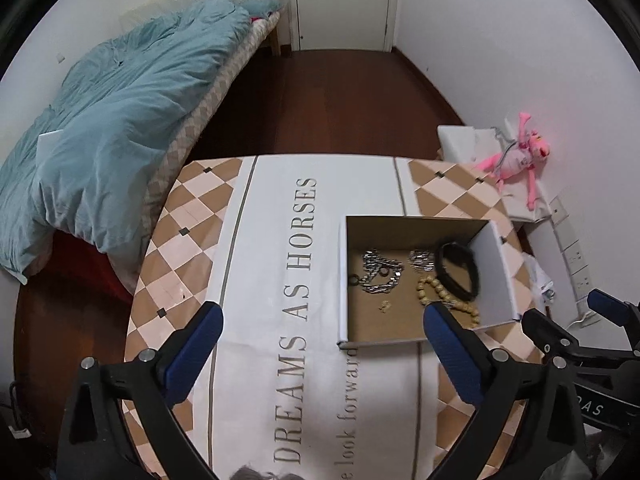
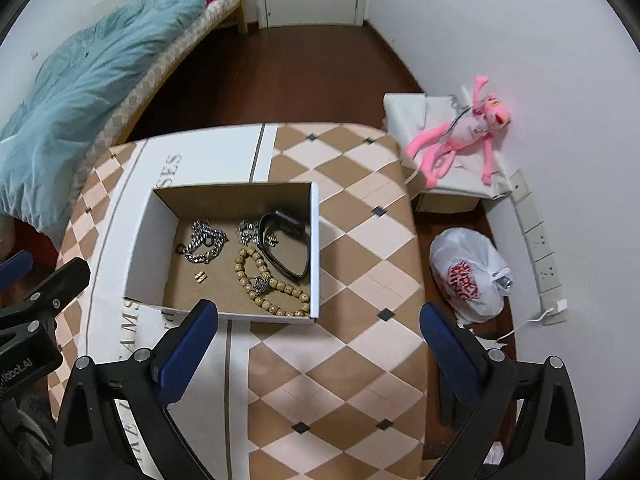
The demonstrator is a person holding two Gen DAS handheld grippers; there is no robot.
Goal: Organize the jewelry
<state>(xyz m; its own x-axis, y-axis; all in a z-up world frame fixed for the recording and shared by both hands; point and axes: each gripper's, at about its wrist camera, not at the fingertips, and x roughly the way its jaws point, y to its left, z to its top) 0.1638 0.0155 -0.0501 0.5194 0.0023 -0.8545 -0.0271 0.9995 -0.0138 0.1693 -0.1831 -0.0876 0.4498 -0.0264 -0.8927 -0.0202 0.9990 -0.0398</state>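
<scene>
An open cardboard box point(image 1: 496, 276) point(image 2: 140, 248) sits on the table. Inside lie a silver chain point(image 1: 376, 272) point(image 2: 204, 242), a black band point(image 1: 458, 270) point(image 2: 286, 244), a wooden bead bracelet point(image 1: 436, 296) point(image 2: 268, 280), a small silver piece point(image 1: 420, 258) point(image 2: 246, 230) and a tiny gold item point(image 1: 385, 306) point(image 2: 200, 277). My left gripper point(image 1: 320, 334) is open and empty above the tablecloth, left of the box. My right gripper point(image 2: 318, 330) is open and empty, hovering near the box's front right corner. Each gripper shows in the other's view, the right point(image 1: 576, 312) and the left point(image 2: 46, 276).
The table point(image 2: 360, 240) has a checked cloth with a white lettered runner point(image 1: 304, 240). A bed with a blue duvet point(image 1: 120, 120) stands left. A pink plush toy point(image 2: 464, 132) lies on a white box right. A white plastic bag point(image 2: 468, 272) sits on the floor by a power strip point(image 2: 540, 252).
</scene>
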